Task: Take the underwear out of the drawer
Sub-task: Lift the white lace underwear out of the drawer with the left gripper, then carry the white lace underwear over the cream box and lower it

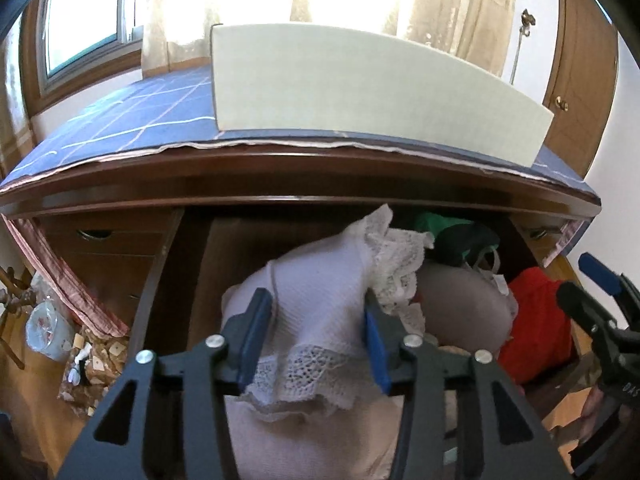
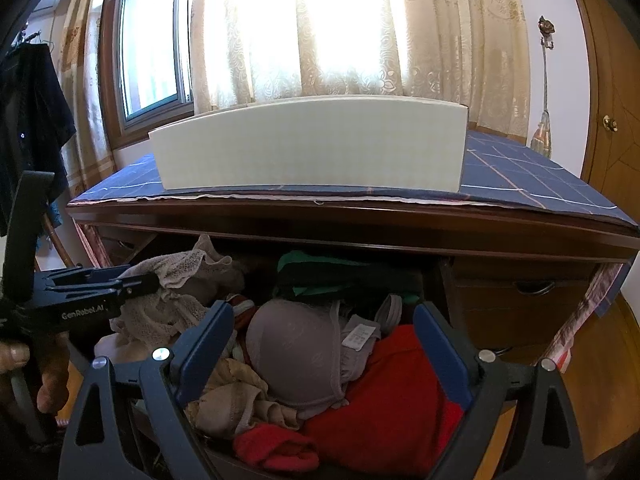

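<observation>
From my left tool [image 1: 314, 334], part open, the white lace underwear [image 1: 320, 304] sits between its pads at frame centre above the drawer [image 1: 160, 280]; my right tool [image 2: 324, 348] gapes empty over the pile.

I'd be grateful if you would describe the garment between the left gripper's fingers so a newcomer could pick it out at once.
Find the dark wooden dresser under the window, topped with a blue checked cloth and a white box. In its open drawer, on the left of the pile, lies the pale lilac garment. Its white lace trim distinguishes it from the smooth grey bra and red fabric alongside.
</observation>
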Available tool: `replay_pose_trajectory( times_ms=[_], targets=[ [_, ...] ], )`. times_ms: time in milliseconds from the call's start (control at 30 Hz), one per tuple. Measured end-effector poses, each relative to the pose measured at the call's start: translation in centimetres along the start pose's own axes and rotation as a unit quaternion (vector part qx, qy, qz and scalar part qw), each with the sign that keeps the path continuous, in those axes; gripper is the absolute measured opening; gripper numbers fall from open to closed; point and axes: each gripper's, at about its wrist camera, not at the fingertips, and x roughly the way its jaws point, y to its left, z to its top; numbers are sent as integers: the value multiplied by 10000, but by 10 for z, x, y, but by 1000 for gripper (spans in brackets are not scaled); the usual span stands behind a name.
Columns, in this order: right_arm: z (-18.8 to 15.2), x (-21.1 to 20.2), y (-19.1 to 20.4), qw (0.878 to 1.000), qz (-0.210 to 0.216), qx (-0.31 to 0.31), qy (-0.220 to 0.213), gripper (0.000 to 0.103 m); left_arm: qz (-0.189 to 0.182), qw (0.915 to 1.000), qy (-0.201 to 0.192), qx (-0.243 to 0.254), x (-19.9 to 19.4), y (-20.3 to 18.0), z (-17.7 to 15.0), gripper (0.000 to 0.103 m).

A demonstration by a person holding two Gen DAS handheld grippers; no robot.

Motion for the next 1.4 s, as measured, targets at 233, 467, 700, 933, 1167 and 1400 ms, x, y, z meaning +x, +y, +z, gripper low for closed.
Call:
replay_pose_trajectory(
  times_ms=[233, 467, 700, 933, 1167, 1400],
  targets=[
    [0, -1, 1, 10000, 18, -44, -7, 93, -33, 9992, -274, 303, -17, -8, 1, 7],
    [-1, -3, -1, 10000, 42, 14, -58, 93, -208, 9966, -761, 223, -59, 4, 26, 5],
    [0, -5, -1, 9999, 64, 39, -129, 93, -245, 9916, -1216, 376, -96, 2, 45, 5],
    [1, -8, -2, 9998, 65, 66, -174, 93, -224, 9883, -1402, 555, -105, -8, 61, 5],
    [3, -12, -4, 9996, 65, 107, -242, 93, -183, 9846, -1539, 807, -111, -24, 73, 4],
    [4, -14, -5, 9994, 96, 150, -296, 93, -183, 9808, -1708, 926, -120, -33, 88, 4]
  ],
)
